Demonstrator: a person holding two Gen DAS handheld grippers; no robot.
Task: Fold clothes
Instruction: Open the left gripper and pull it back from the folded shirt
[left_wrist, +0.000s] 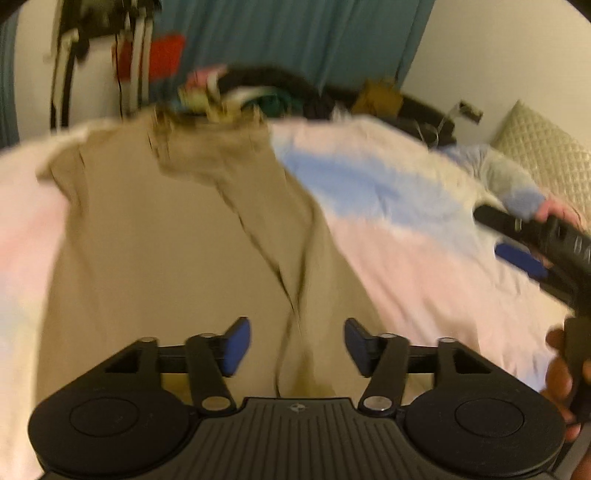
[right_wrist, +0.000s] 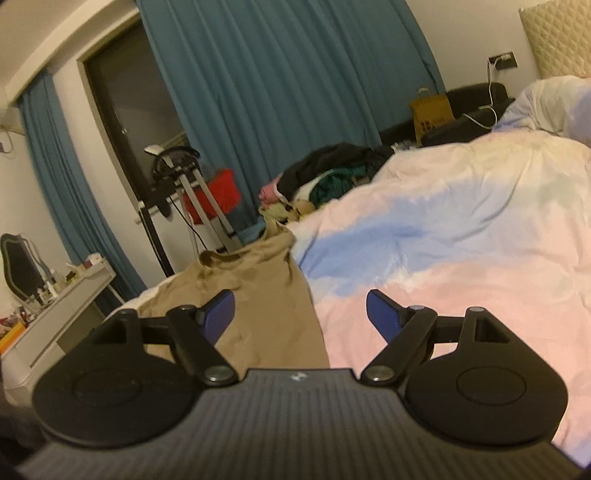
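Left wrist view: left claw (left_wrist: 297, 345), jaws parted and empty, hanging above tan trousers (left_wrist: 177, 251) spread lengthwise on the bed (left_wrist: 424, 258); likely laid flat to take a fold. Right claw (left_wrist: 517, 254), seen at the frame's right edge in a person's hand (left_wrist: 561, 373), also released, holding nothing. Right wrist view: right claw (right_wrist: 300, 314) over the trousers' (right_wrist: 255, 295) near edge, beside the pastel duvet. Clothes pile (right_wrist: 332, 173) at the far bedside, presumably awaiting folding.
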